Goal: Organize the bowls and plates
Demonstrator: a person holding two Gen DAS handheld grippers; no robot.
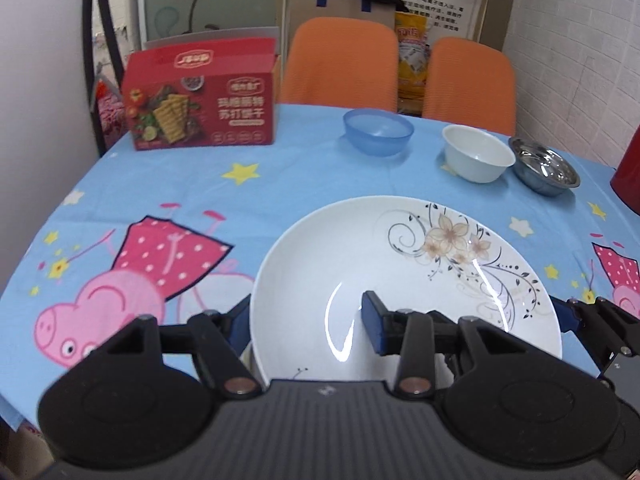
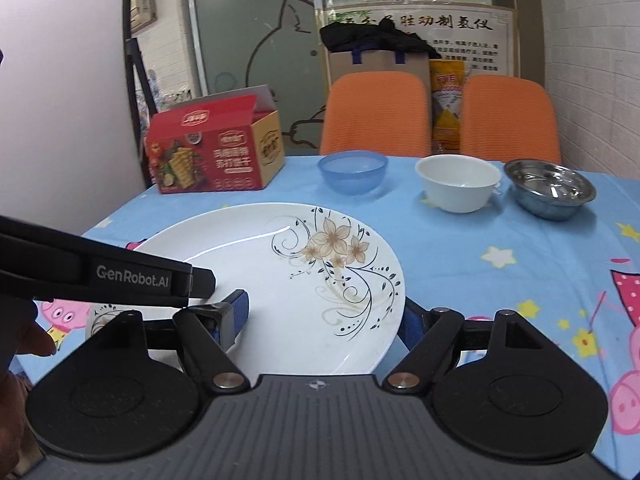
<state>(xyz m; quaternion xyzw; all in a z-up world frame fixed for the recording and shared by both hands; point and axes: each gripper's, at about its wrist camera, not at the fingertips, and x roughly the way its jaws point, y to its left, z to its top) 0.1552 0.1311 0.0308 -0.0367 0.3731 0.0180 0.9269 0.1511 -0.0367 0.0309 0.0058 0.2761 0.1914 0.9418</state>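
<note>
A large white plate with a flower pattern (image 1: 404, 276) (image 2: 280, 280) is held above the blue cartoon tablecloth (image 1: 160, 200). My left gripper (image 1: 308, 320) straddles its left rim, one finger inside and one under the edge. My right gripper (image 2: 324, 320) straddles its right rim the same way. A second patterned plate's edge (image 2: 100, 320) shows below it. A blue plastic bowl (image 1: 378, 131) (image 2: 353, 171), a white bowl (image 1: 478, 158) (image 2: 458, 182) and a steel bowl (image 1: 544, 170) (image 2: 550, 188) stand in a row at the far side.
A red cracker box (image 1: 200, 100) (image 2: 216, 152) stands at the far left of the table. Two orange chairs (image 1: 340, 64) (image 2: 376, 114) are behind the far edge. A red container (image 1: 628, 172) is at the right edge. The left gripper's body (image 2: 100, 276) crosses the right wrist view.
</note>
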